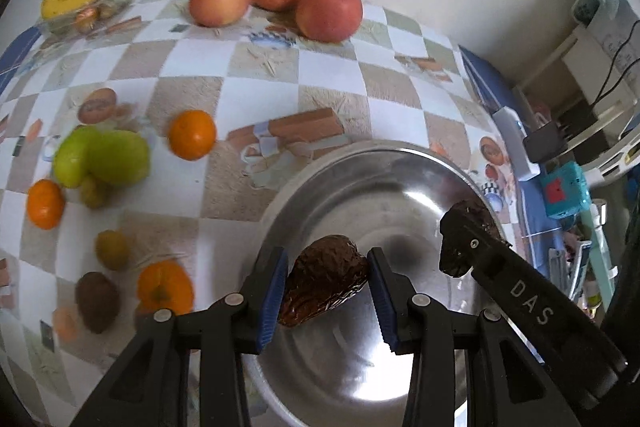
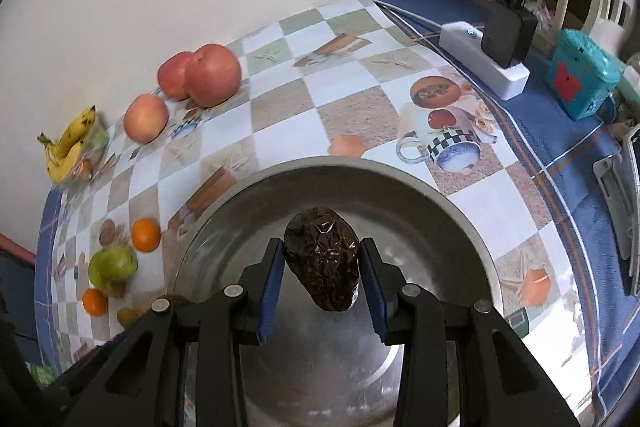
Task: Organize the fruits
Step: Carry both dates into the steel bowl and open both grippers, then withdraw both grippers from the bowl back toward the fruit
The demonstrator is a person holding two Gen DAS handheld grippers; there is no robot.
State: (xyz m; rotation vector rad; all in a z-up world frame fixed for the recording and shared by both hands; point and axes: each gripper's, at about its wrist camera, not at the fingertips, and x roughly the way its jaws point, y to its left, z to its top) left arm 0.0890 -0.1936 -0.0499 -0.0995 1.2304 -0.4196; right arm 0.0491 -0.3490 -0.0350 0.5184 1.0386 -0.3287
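Now each tongs pinches one dark wrinkled fruit over the steel bowl: the left tongs hold theirs at 6 o'clock, the right tongs hold the other. It looks light, soft and a little sticky, so I think a gentle hold across the thick middle is best. Apples wait at 12 o'clock on the bench.

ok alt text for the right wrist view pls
The right hand-held gripper holds a dark wrinkled fruit over a steel bowl on a checked tablecloth. Apples, bananas and oranges lie to the left.
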